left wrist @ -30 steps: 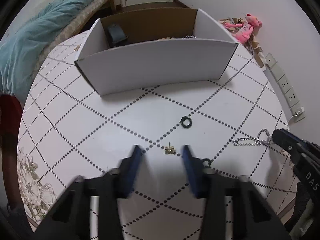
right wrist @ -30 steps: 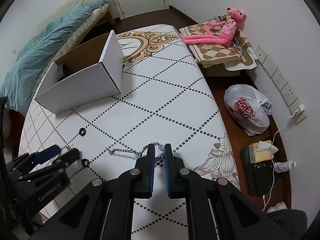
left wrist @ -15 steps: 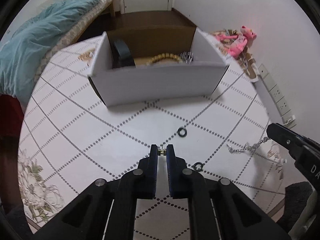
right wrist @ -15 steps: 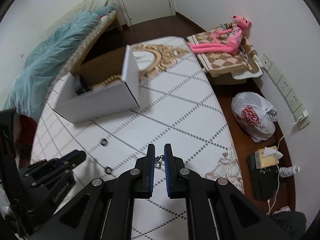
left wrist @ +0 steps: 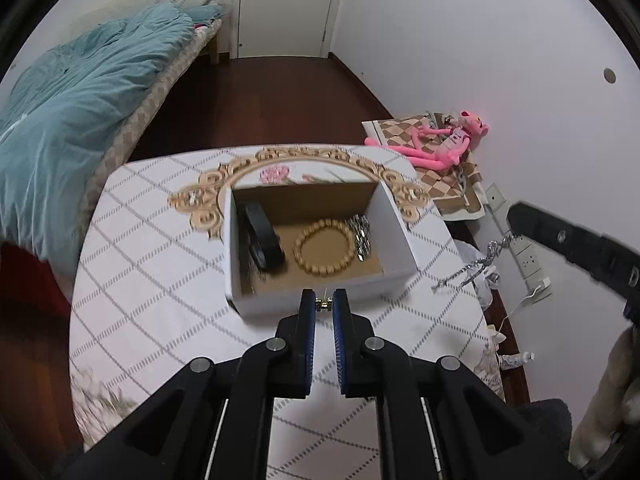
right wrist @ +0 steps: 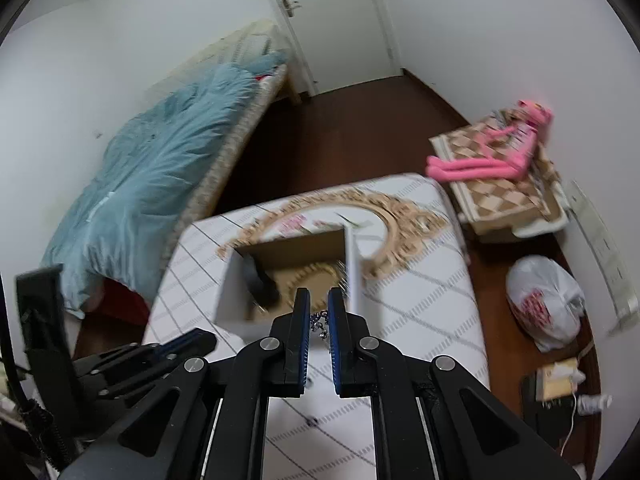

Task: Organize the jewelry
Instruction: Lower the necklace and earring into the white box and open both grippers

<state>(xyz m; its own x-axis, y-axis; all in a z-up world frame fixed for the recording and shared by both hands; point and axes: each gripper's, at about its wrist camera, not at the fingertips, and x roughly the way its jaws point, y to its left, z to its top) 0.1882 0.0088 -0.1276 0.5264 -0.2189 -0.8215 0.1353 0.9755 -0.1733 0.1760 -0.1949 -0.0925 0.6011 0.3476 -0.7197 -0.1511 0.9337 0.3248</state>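
Patterned table (left wrist: pixel 160 280), white box (left wrist: pixel 400 236), left fingers (left wrist: pixel 307 304) pinching gold earring (left wrist: pixel 323 303), right fingers (right wrist: pixel 302 304) pinching silver chain (left wrist: pixel 472 268).

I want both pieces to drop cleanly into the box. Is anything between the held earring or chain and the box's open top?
Nothing visible blocks either. The left gripper holds the earring at the box's near wall; the right gripper holds the chain beside it. A bead bracelet and black band already lie inside.
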